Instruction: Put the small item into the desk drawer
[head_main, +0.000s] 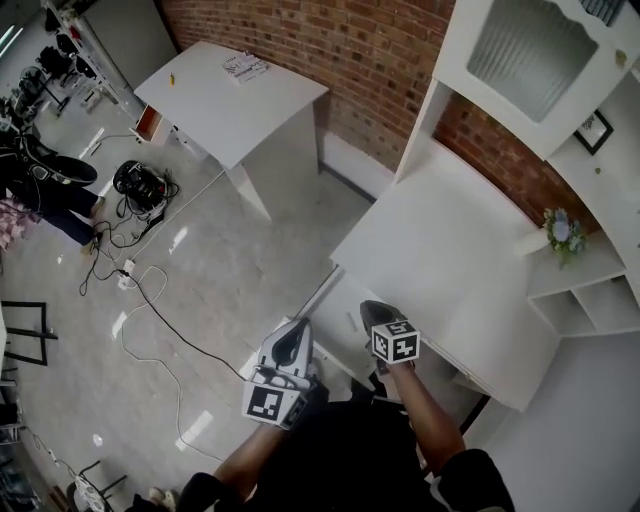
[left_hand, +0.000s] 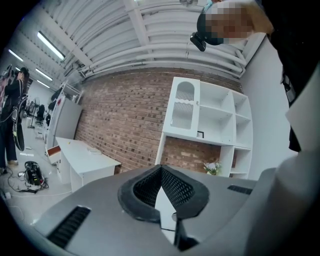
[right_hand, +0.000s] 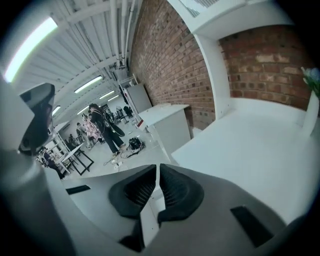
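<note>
The white desk (head_main: 440, 260) stands against the brick wall, under a white shelf unit (head_main: 530, 60). My left gripper (head_main: 297, 325) hangs in front of the desk's near left corner, and its jaws (left_hand: 161, 170) meet at the tips with nothing in them. The right gripper (head_main: 372, 308) sits beside it at the desk's front edge. Its jaws (right_hand: 158, 167) stand shut with only a thin slit between them and nothing held. Its view looks across the bare desk top (right_hand: 250, 150). I see no small item. The grippers and my arms hide the desk's front, so no drawer shows.
A small vase of flowers (head_main: 560, 232) stands on the desk's far right by the shelves. A second white table (head_main: 235, 95) with a paper (head_main: 245, 67) stands at the back left. Cables (head_main: 140, 290) and black gear (head_main: 140, 182) lie on the floor; people (head_main: 40, 180) stand far left.
</note>
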